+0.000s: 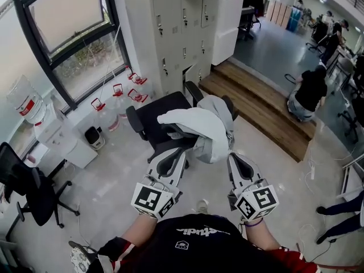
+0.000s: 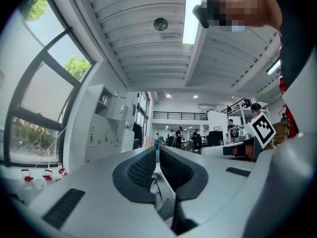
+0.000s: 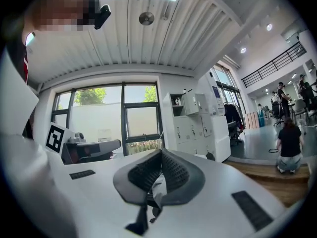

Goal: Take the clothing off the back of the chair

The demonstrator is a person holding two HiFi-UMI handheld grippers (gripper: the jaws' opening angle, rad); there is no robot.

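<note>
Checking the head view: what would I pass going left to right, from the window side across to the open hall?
In order: water jug → red-capped bottles → grey garment → wooden step → crouching person.

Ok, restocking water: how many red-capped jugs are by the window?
4 by the window: a red-capped jug nearest the black bin, one past it, two beside the lockers. More may be hidden.

We saw pale grey clothing [image 1: 200, 128] and a black chair [image 1: 159, 112]. Our left claw [image 1: 183, 148] and right claw [image 1: 232, 156] were white, marked with black-and-white squares.
</note>
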